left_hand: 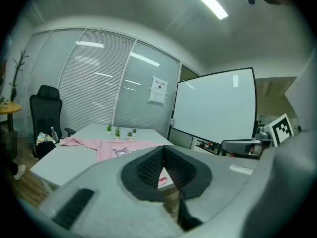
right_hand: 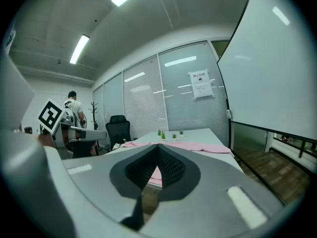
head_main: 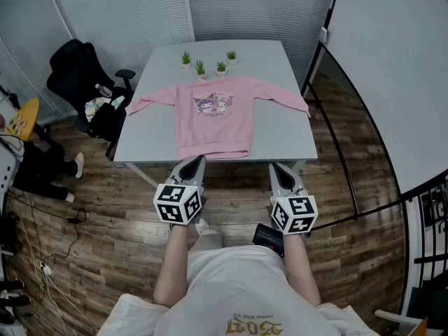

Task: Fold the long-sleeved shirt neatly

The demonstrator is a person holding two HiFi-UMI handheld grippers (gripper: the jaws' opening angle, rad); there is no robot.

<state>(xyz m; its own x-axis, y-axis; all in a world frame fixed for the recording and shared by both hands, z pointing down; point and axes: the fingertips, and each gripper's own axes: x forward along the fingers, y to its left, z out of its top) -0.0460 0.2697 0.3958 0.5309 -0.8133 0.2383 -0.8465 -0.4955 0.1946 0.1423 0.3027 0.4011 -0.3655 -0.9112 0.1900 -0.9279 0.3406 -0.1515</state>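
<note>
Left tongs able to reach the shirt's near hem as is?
Probably yes: the left tongs, shut and empty, sit just off the table edge facing the pink shirt; nothing lies between.

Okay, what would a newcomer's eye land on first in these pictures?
The pink long-sleeved shirt, spread flat with both sleeves out on the grey table, draws the eye at the middle of the head view. Four small potted plants stand in a loose row just beyond its collar. Nearer the person, the left gripper and right gripper hang shut before the table's near edge, clear of the shirt.
</note>
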